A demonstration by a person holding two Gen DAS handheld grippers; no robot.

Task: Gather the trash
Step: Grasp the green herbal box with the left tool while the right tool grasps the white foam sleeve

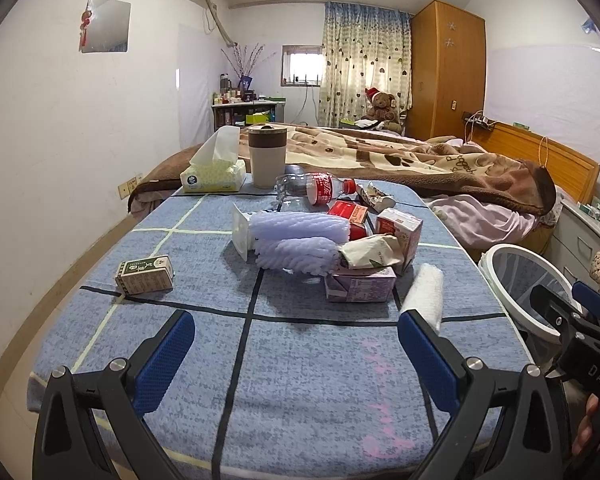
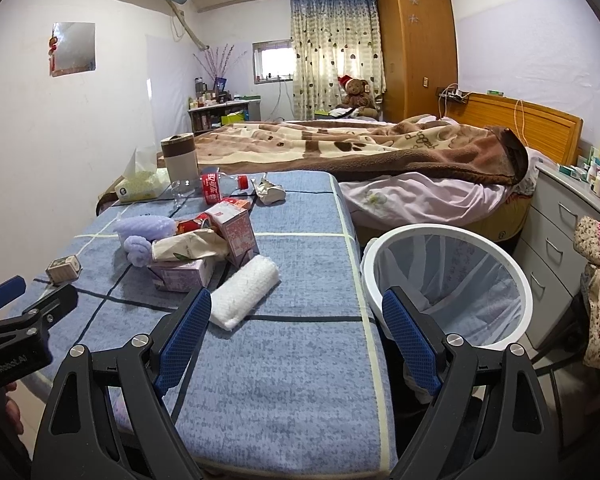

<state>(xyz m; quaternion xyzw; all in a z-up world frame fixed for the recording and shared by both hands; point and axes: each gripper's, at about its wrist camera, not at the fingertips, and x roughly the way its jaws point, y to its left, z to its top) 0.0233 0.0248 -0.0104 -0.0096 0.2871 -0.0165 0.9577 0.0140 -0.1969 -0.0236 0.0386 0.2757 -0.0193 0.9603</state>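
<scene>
- Your left gripper (image 1: 296, 344) is spread wide with nothing between its fingers, hovering over the blue checked cloth (image 1: 300, 392).
- Your right gripper (image 2: 296, 328) is likewise released and empty, straddling the cloth's edge.
- The white foam roll (image 2: 245, 291) lies on the cloth just beside the wastebasket (image 2: 512, 276), its long axis slanting from the near end up toward the pile of cartons (image 2: 236, 236).
- The cola bottle (image 2: 214, 186) lies on its side beyond the pile, cap pointing toward the wastebasket's side.
</scene>
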